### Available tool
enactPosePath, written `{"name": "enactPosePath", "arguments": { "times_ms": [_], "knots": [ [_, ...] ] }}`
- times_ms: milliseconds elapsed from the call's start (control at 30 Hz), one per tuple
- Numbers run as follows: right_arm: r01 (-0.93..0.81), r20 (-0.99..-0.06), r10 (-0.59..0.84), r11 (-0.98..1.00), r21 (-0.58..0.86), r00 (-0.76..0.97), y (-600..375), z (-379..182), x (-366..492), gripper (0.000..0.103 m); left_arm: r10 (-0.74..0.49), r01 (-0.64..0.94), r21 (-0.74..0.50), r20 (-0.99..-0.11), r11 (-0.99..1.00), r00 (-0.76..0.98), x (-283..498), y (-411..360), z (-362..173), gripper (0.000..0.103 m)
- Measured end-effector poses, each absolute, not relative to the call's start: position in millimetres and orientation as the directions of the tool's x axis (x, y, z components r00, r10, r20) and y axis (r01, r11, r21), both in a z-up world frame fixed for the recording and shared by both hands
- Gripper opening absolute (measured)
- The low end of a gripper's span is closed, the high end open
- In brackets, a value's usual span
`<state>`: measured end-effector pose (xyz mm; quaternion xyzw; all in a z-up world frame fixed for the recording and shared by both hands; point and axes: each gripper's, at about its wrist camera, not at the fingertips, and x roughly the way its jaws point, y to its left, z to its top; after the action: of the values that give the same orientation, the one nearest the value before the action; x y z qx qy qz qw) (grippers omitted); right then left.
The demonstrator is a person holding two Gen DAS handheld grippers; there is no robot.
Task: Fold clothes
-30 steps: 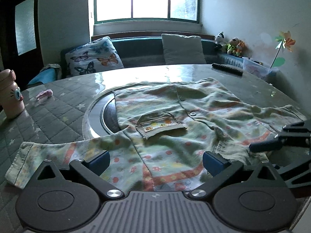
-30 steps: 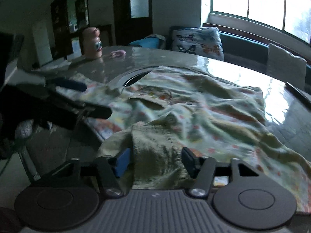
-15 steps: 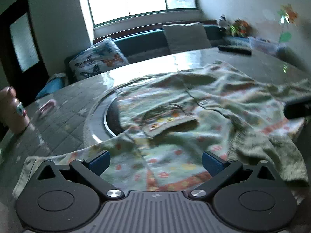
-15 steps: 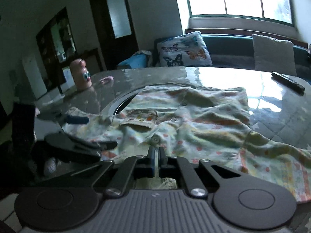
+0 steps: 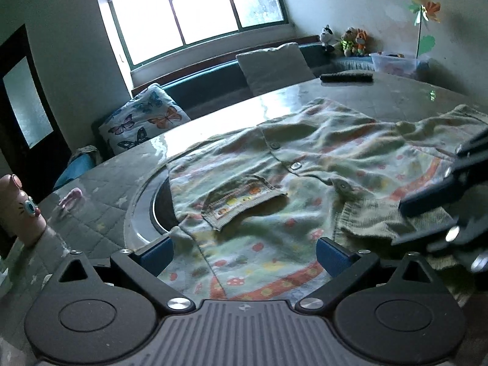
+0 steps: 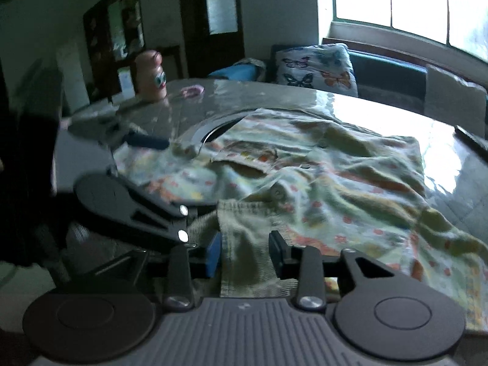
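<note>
A pale green shirt (image 5: 320, 164) with orange stripes, a chest pocket (image 5: 244, 201) and buttons lies spread on the round table (image 5: 91, 219). My left gripper (image 5: 244, 253) is open over the shirt's near hem, with cloth below its fingers and nothing pinched. In the right wrist view my right gripper (image 6: 244, 254) straddles a ribbed olive fold of the shirt (image 6: 247, 244). Its jaws are opening, and the fold stands loose between the pads. One dark finger of the right gripper (image 5: 427, 202) shows at the left wrist view's right edge, on that ribbed fold.
A pink bottle with a cat face (image 5: 21, 207) and a small pink item (image 5: 70, 196) stand at the table's left. A dark remote (image 5: 346, 77) lies at the far edge. A dark round inset (image 5: 158, 201) sits partly under the shirt. Cushions line the bench behind.
The right gripper went from open around the ribbed fold to fully shut, and now stands parted again around it. The left gripper rolled and shifted a little along the hem.
</note>
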<state>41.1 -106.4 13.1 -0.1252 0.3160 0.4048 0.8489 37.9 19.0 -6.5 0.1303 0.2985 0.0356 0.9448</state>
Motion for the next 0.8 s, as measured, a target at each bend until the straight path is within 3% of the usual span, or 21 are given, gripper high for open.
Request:
{"name": "enactPosePath", "arguments": {
  "times_ms": [100, 167, 467, 667, 800],
  "knots": [
    [-0.756, -0.647, 0.581, 0.654, 0.01, 0.493, -101.8, 5.9, 40.8, 0.03, 0.143, -0.005, 0.245, -0.551, 0.969, 0.822, 40.9, 22.8, -1.2, 0.101],
    [-0.747, -0.643, 0.581, 0.665, 0.021, 0.5, -104.1, 6.3, 42.7, 0.003, 0.148, -0.016, 0.238, -0.546, 0.971, 0.825, 45.3, 23.9, 1.7, 0.101],
    [-0.683, -0.565, 0.65, 0.704, 0.195, 0.509, -143.3, 43.0, 59.4, 0.002, 0.152, 0.0, 0.265, -0.556, 0.964, 0.817, 84.7, 11.8, -5.1, 0.101],
    [-0.679, -0.561, 0.667, 0.695, 0.235, 0.489, -145.9, 42.9, 62.1, 0.002, 0.11, 0.078, 0.299, -0.565, 0.951, 0.818, 87.8, -4.0, -17.1, 0.1],
    [-0.676, -0.55, 0.677, 0.693, 0.251, 0.49, -145.6, 43.8, 62.3, 0.002, 0.069, 0.079, 0.242, -0.549, 0.967, 0.833, 79.4, 6.6, -6.4, 0.1]
  ]
}}
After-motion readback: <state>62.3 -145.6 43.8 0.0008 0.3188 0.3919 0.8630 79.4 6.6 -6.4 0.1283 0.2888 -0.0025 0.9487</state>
